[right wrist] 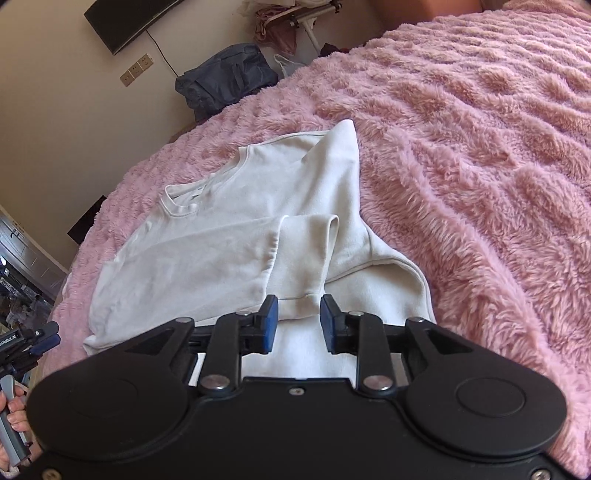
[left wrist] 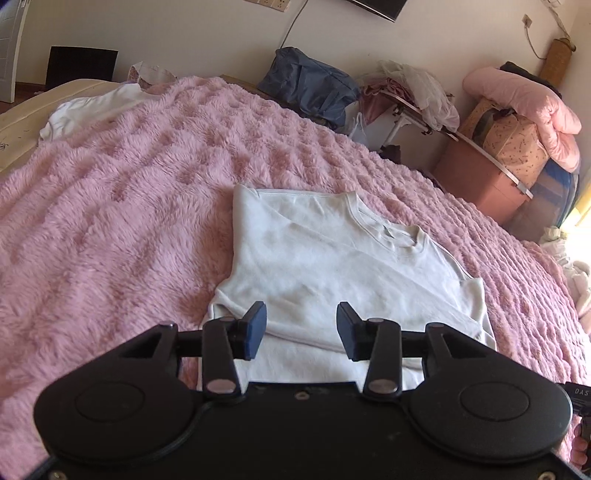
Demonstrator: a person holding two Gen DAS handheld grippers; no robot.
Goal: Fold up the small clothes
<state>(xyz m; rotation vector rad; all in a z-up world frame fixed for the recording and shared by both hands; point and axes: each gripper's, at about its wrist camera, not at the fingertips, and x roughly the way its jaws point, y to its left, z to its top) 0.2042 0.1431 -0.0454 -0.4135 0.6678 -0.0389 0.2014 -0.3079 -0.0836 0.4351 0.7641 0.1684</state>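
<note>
Clutter lines the far wall past the pink fluffy blanket [left wrist: 129, 192]: in the left wrist view a dark blue bag [left wrist: 310, 88] sits at 12 o'clock, a folding rack w/ pale and pink cloth heaped on it [left wrist: 410, 92] at 1 o'clock, and at 2 o'clock a brown box [left wrist: 480, 177] w/ a patterned storage bag [left wrist: 513, 144] and a pink quilt [left wrist: 524, 107] stacked on top; what's inside box or bag can't be told. Another white garment [left wrist: 88, 110] lies at 10 o'clock near the blanket's far edge, well apart from the work. A dark screen [right wrist: 125, 22] hangs on the wall at 11 o'clock in the right wrist view, wall sockets [right wrist: 136, 70] just below it. Task item, a white sweatshirt [left wrist: 325, 266], lies flat on the blanket just ahead of both tools, neckline toward the wall, sleeves folded in over the body; one sleeve cuff [right wrist: 299, 306] lies between the right gripper [right wrist: 298, 320] tips, but the blue pads don't press it, jaws apart w/ a modest gap. Left gripper [left wrist: 301, 325] hangs over the shirt's near hem, jaws well apart, nothing between them. In the right wrist view the left gripper shows at 9 o'clock, held by a hand [right wrist: 14, 413]. Nothing stands between tools and shirt.
</note>
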